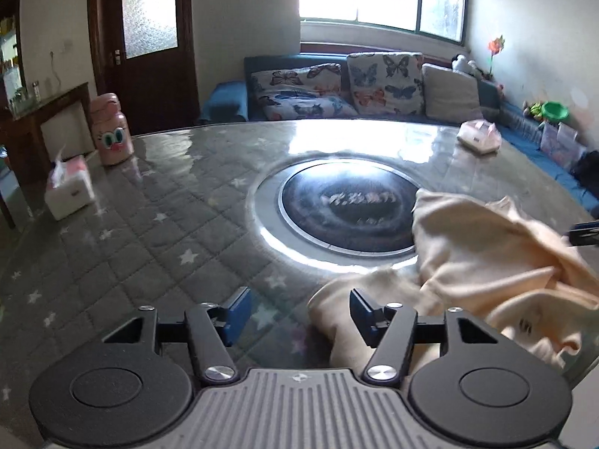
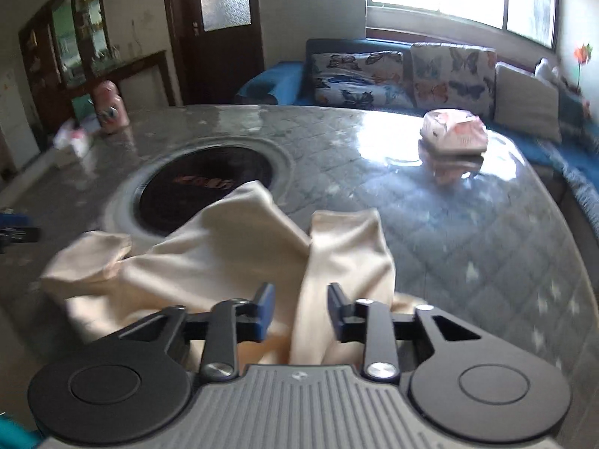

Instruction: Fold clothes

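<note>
A cream garment (image 1: pixel 486 262) is lying crumpled on the round table (image 1: pixel 149 224), which is wearing a grey quilted cover with white stars under a shiny clear sheet. In the left wrist view the garment is filling the lower right of the frame, one edge reaching over the dark round plate (image 1: pixel 348 205) at the table's centre. The left gripper (image 1: pixel 299 314) is standing wide, its blue pads (image 1: pixel 237 312) apart, with bare table between them; the right-hand pad is sitting over the edge of the cloth without pinching it. In the right wrist view the right gripper (image 2: pixel 299 308) is standing partly apart, a raised fold of the garment (image 2: pixel 232 254) running between its pads, which are not pressing on it. A pink tissue pack (image 2: pixel 455 131) is resting at the upper right of that view, and a pink cartoon canister (image 1: pixel 112 133) and a tissue box (image 1: pixel 69 187) are sitting at the left of the left wrist view.
</note>
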{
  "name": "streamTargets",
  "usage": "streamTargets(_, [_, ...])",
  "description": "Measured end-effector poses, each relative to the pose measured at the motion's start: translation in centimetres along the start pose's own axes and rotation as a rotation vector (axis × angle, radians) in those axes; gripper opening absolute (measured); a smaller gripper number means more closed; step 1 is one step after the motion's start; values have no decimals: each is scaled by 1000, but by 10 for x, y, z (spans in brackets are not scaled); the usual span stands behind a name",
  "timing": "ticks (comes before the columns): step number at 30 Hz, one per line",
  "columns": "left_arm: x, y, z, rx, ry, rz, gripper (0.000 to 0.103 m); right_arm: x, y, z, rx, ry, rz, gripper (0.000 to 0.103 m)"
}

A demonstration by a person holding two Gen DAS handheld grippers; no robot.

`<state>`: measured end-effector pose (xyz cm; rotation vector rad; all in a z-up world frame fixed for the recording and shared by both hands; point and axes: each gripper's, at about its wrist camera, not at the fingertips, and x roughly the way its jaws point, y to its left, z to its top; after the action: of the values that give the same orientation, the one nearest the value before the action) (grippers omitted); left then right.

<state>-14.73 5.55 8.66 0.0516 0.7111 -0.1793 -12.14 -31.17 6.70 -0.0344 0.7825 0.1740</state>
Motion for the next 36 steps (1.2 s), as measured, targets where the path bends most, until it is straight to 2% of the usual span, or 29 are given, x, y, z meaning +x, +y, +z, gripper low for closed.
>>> streamTargets(6, [28,-22,16,1,3,-40,70,64,4,12,-28,48,-72,33])
streamTargets(8, [38,-33,21,3,4,-59,71,73,5,11,-54,57,-103,25])
streamTargets(9, [42,-38,24,6,2,-73,71,76,6,10,-66,58,-117,13])
streamTargets(10, [46,-43,27,10,0,-87,71,74,5,9,-74,52,-130,7])
streamTargets(14, [63,-63,37,34,-4,-139,71,46,-8,6,-46,-14,-188,3])
streamTargets(18, [80,-86,44,75,2,-180,71,0,-35,-9,18,-75,-319,3])
streamTargets(22, [95,-102,47,106,26,-199,71,-46,-64,-40,134,-87,-441,2])
streamTargets(24, [101,-108,47,119,38,-205,71,-62,-73,-58,191,-64,-470,3])
streamTargets(26, [107,-114,48,131,49,-211,71,-70,-79,-71,230,-43,-452,3])
streamTargets(29, [113,-123,51,151,56,-211,71,-70,-82,-74,236,-44,-393,9])
streamTargets(33, [121,-131,55,165,61,-199,74,-39,-81,-57,224,-53,-287,32])
streamTargets(36, [124,-134,55,166,72,-194,74,-10,-79,-44,223,-50,-209,36])
